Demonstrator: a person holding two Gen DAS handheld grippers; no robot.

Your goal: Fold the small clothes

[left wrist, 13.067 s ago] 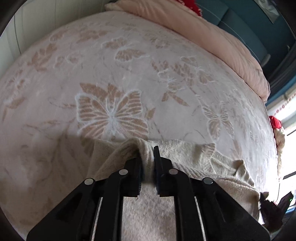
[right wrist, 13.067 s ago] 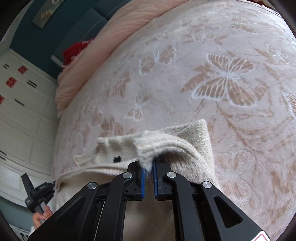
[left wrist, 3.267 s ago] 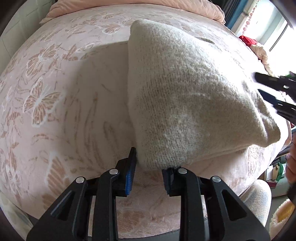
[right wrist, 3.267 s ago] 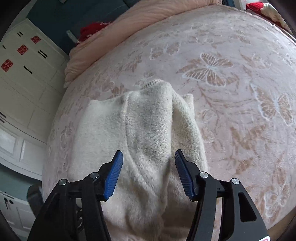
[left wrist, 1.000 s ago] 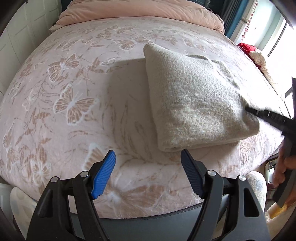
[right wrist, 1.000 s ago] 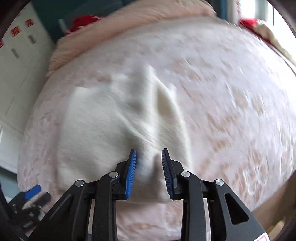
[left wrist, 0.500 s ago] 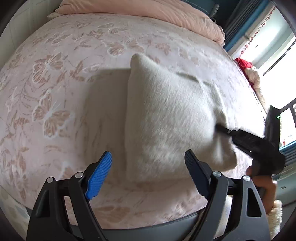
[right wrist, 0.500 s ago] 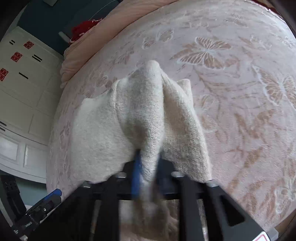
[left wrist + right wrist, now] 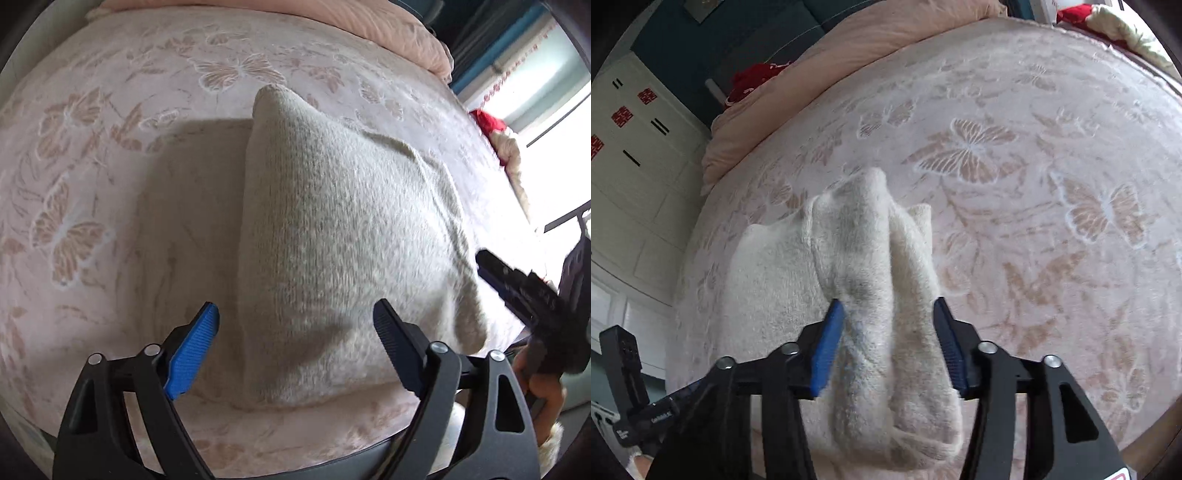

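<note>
A folded cream knit sweater (image 9: 343, 236) lies on the pink butterfly bedspread (image 9: 92, 192) near the bed's front edge. My left gripper (image 9: 295, 325) is open, its fingers wide apart on either side of the sweater's near edge, holding nothing. In the right wrist view the sweater (image 9: 871, 266) is bunched into a raised ridge. My right gripper (image 9: 886, 325) is open with its jaws on either side of that ridge, not pinching it. The right gripper also shows in the left wrist view (image 9: 517, 284) at the sweater's right edge.
A pink duvet (image 9: 332, 18) lies rolled along the far side of the bed. White cupboards (image 9: 628, 177) stand to the left. Red and cream clothes (image 9: 495, 133) lie by the window at right. The bed's front edge (image 9: 332, 454) is close below my grippers.
My right gripper, shut on the sweater's ridge half a second ago, has opened. My left gripper has moved closer to the sweater, still open.
</note>
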